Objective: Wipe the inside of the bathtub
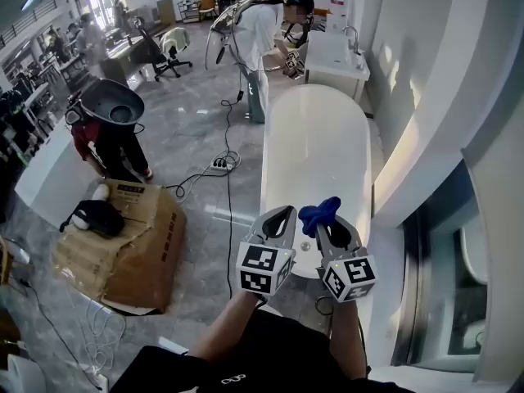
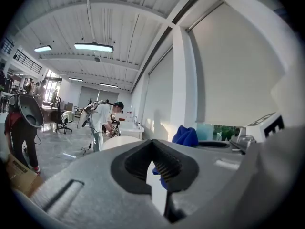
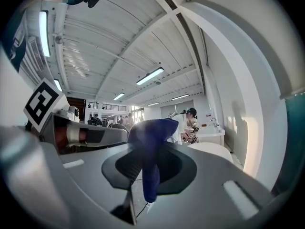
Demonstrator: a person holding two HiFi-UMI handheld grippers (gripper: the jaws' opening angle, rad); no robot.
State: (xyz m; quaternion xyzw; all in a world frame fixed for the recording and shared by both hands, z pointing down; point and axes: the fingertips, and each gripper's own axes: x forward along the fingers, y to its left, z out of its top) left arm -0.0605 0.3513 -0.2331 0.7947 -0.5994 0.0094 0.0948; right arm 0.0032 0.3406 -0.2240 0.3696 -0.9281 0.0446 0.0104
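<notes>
Both my grippers are up in front of me, over the near end of the white oval freestanding bathtub (image 1: 315, 142). My right gripper (image 1: 325, 222) is clamped on the dark blue wiping cloth (image 1: 319, 213). In the right gripper view the jaws are pinched on the cloth, which bunches above the jaws and hangs as a strip down through the opening. The cloth is held in the air, not down inside the tub. I can't tell whether it touches the rim.

My left gripper (image 1: 281, 218) is just beside the right one. Its jaws are closed tip to tip with nothing between them. In the left gripper view I only see the tub and a bit of blue cloth through the opening behind the tips.

The tub runs away from me along the white wall, and its inside looks bare.

A person in a white top (image 1: 258, 31) bends over at the far end, near a white vanity with a tap (image 1: 337, 58). A flattened brown cardboard box (image 1: 135, 248) lies left of me on the grey floor, with a black bag (image 1: 98, 217) on it. A white power strip with black cable (image 1: 219, 164) lies between the box and the tub. A person in a red top (image 1: 110, 133) stands further left.
</notes>
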